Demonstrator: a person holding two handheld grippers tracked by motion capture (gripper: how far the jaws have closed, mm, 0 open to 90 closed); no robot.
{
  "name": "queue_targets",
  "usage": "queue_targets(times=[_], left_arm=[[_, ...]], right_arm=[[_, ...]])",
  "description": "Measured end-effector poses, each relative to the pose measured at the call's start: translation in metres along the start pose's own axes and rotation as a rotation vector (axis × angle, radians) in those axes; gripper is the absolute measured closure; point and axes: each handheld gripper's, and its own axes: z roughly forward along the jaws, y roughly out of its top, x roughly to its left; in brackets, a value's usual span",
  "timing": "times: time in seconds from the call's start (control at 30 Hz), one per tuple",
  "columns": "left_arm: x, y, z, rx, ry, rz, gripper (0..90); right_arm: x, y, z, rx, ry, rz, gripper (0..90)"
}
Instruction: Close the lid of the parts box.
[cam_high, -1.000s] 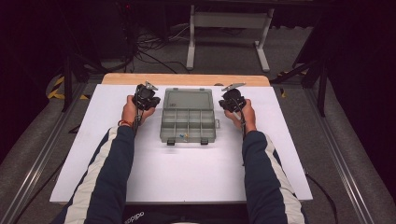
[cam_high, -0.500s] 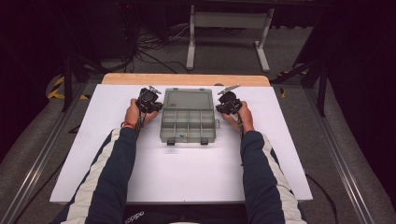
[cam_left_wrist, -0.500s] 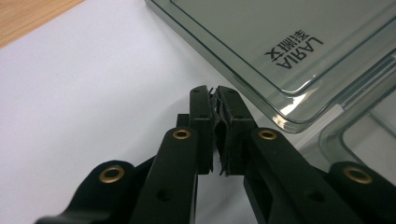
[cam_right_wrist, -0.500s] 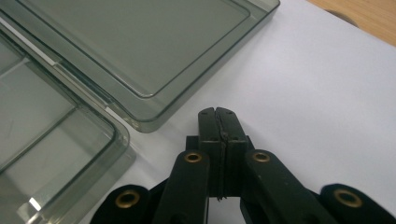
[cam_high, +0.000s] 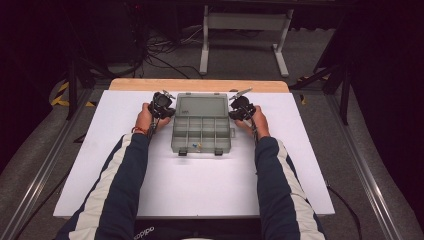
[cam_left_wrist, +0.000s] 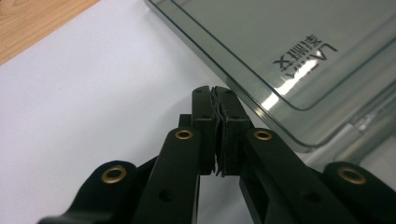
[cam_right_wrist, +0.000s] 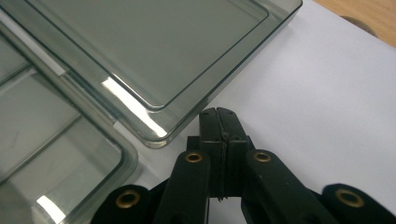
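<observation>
Grey translucent plastic organizer box (cam_high: 201, 122) lies open, my left gripper (cam_left_wrist: 218, 100) and right gripper (cam_right_wrist: 219, 121) both pressed together empty beside its lid corners, so I'd push evenly.

Smoky grey see-through organizer box (cam_high: 201, 122) with black latches (cam_high: 182, 152), small blue and yellow bits (cam_high: 195, 146) inside. White table cover (cam_high: 200, 185), light wood edge (cam_high: 200, 84). Navy sleeves (cam_high: 120, 185) with white stripes. Black grippers, brass rivets (cam_left_wrist: 184, 135).

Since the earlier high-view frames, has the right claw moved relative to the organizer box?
Yes. The right claw has drawn in toward the organizer box, from a small gap off its right edge to right against it, jaws shut on nothing.
</observation>
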Motion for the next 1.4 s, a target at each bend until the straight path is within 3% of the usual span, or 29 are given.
queue_targets(times=[0.17, 0.63, 0.73, 0.97, 1.13, 1.4], left_arm=[[-0.001, 0.004, 0.003, 0.003, 0.014, -0.011, 87.7], [0.000, 0.005, 0.004, -0.072, 0.011, -0.076, 87.3], [0.001, 0.006, 0.003, -0.079, 0.018, -0.065, 86.3], [0.007, 0.010, -0.001, -0.114, 0.028, -0.071, 85.6], [0.010, 0.017, -0.009, -0.137, 0.043, -0.069, 86.8], [0.012, 0.025, -0.018, -0.171, 0.072, -0.069, 86.4]], right_arm=[[0.001, 0.005, 0.004, -0.004, -0.013, 0.008, 90.0], [0.002, 0.005, 0.010, -0.058, -0.052, 0.018, 90.0], [0.002, 0.003, 0.008, -0.103, -0.048, 0.040, 90.0], [0.002, 0.005, 0.002, -0.166, -0.057, 0.027, 90.0], [0.003, 0.007, 0.001, -0.157, -0.064, 0.002, 90.0], [0.001, 0.012, -0.006, -0.198, -0.084, -0.004, 90.0]])
